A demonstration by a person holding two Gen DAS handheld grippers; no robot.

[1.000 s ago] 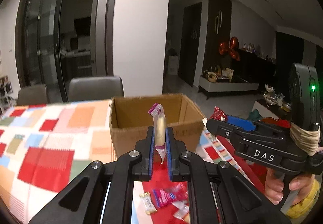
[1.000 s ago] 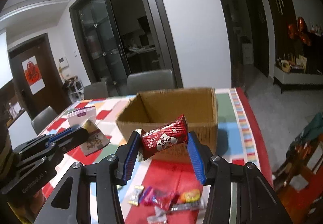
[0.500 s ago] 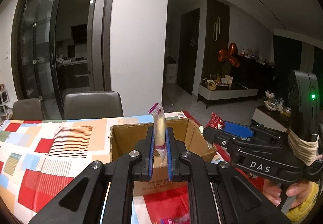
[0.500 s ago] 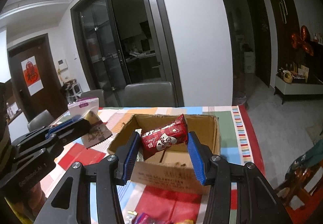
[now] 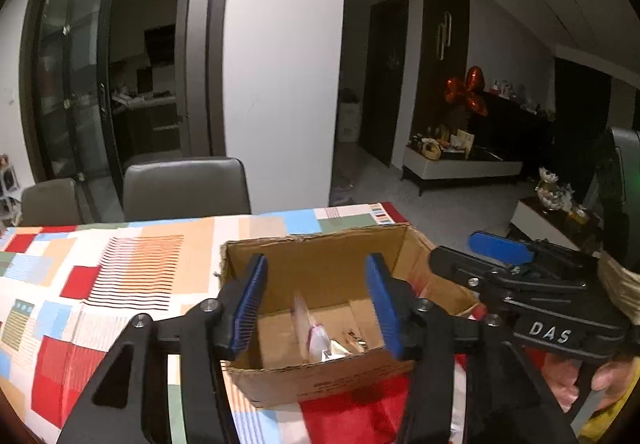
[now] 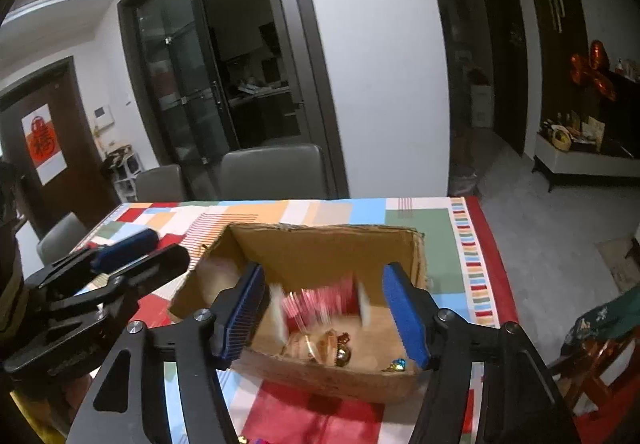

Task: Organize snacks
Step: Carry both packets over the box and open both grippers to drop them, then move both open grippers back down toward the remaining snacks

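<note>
A broad white wall pillar (image 5: 284, 76) rises behind the table; dark-framed glass sliding doors (image 6: 200, 92) show a dim kitchen; grey padded chairs (image 5: 186, 184) line the far edge; red foil balloons (image 5: 466, 90) hang over a dark low sideboard (image 5: 460, 164); grey floor (image 6: 520, 180) beyond.

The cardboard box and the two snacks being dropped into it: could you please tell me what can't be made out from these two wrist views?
- Red snack packet, right wrist view: motion blur smears its print; open right gripper no longer touches it.
- Pale packet, left wrist view: blurred between the open left gripper pads.
- Cardboard box floor: near wall and fingers hide part.
- Small sweets: too small to identify.
</note>
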